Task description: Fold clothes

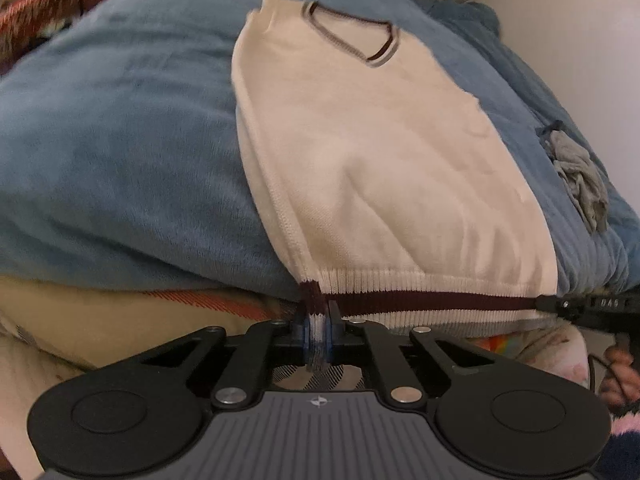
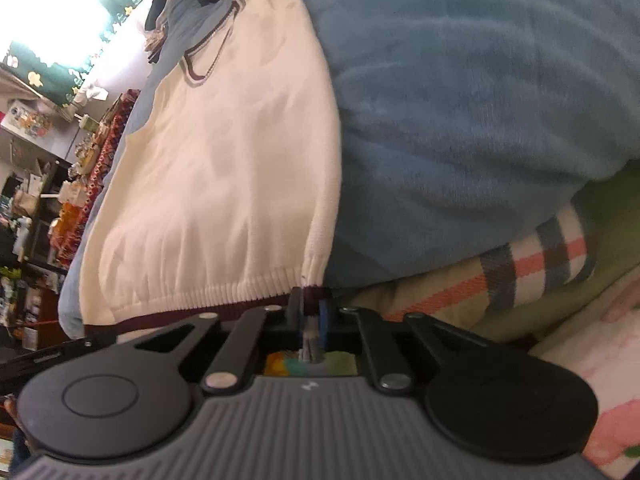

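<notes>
My left gripper (image 1: 318,330) has its blue pads pressed onto the ribbed hem at one bottom corner of the cream knit vest (image 1: 360,152), the maroon stripe of the hem folded between them. My right gripper (image 2: 309,322) pinches the opposite bottom corner of the same hem, a tuft of knit showing between its pads. In the left wrist view the hem runs taut from my left pads across to the tip of the right gripper at the picture's right edge, where I also see part of a hand (image 1: 618,376).

The vest lies flat, front up, on a blue fleece blanket (image 1: 120,140), its V-neck with dark trim (image 1: 352,36) pointing away from me. A crumpled grey cloth (image 1: 580,176) sits on the blanket near the vest, apart from it. Under the blanket's near edge a plaid sheet (image 2: 532,268) with orange and grey stripes shows. Off to the side in the right wrist view stand cluttered shelves (image 2: 36,184), blurred.
</notes>
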Tool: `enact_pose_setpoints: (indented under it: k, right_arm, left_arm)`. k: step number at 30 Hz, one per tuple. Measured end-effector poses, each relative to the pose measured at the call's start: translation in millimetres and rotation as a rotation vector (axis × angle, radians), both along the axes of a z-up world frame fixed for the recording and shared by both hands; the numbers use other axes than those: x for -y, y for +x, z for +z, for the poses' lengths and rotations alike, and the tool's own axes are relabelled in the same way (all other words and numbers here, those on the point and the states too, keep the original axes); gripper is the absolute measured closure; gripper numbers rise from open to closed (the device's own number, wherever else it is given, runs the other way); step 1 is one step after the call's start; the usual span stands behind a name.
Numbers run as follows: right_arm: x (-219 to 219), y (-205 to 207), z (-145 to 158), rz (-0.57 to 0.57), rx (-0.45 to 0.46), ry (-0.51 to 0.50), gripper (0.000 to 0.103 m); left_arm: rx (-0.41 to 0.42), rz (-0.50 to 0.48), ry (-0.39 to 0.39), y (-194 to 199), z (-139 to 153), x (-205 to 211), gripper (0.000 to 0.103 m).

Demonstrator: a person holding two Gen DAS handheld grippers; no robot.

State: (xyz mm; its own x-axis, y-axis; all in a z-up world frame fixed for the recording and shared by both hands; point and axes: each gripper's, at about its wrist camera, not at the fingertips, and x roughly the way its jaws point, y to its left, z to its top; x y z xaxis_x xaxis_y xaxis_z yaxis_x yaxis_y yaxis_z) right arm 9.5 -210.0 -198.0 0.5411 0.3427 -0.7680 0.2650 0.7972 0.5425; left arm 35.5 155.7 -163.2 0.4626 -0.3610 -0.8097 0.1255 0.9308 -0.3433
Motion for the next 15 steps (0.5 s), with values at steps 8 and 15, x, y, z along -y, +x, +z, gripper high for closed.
enact_pose_setpoints:
  k: [8,15]
  right_arm:
    - [8,-33,50,0.026,0.136,-0.031,0.097]
    - [6,-57,86,0.057,0.211,-0.036,0.098]
  left_arm:
    - [0.099,0.003,0.030,-27,29,-8,0.097]
    - [0.152,0.044,0.002,-55,47,-16,0.097]
